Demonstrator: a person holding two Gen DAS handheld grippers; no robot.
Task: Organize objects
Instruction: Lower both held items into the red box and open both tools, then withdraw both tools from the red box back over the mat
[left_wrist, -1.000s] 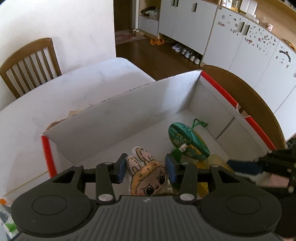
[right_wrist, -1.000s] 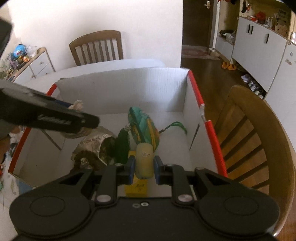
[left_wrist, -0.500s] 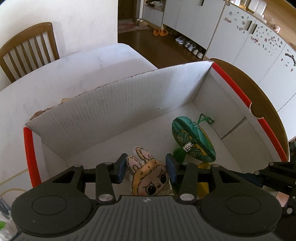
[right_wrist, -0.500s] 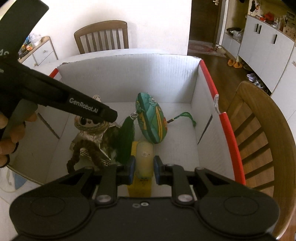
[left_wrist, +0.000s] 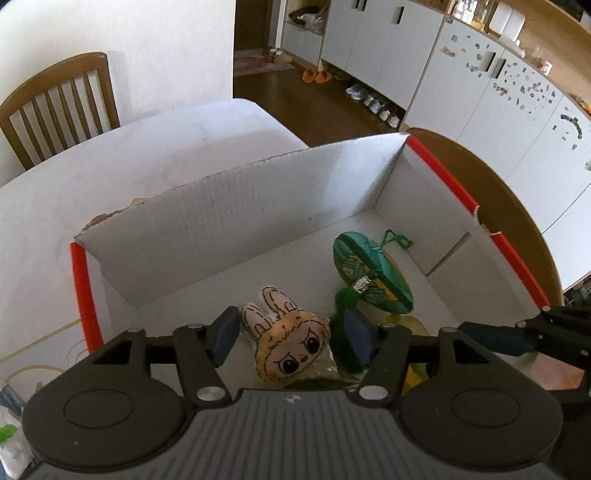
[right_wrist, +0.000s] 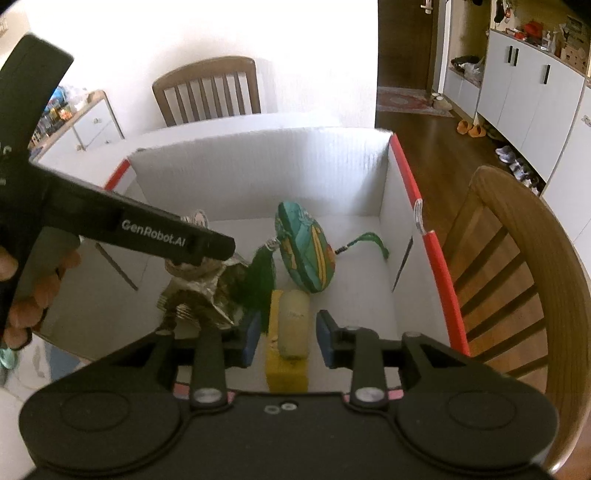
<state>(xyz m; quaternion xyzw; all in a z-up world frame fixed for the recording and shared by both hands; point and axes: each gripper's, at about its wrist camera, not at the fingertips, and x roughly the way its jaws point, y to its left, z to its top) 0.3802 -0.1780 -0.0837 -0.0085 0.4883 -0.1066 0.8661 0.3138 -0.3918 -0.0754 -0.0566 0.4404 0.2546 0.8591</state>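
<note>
A white marble-pattern table carries a corrugated white cardboard box with red-taped rims. On the box floor lie an oval green patterned pouch with cord and tassel, a crinkled foil packet and a flat yellow block. The left claw is opening; its pads stand clear of the flat bunny-eared plush face between them. The right claw is opening, pads clear of the smooth cream cylinder resting on the block.

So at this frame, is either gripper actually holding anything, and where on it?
Nothing is held. The left gripper is opening around the bunny plush, the right gripper around the pale tube; pads clear of both.
</note>
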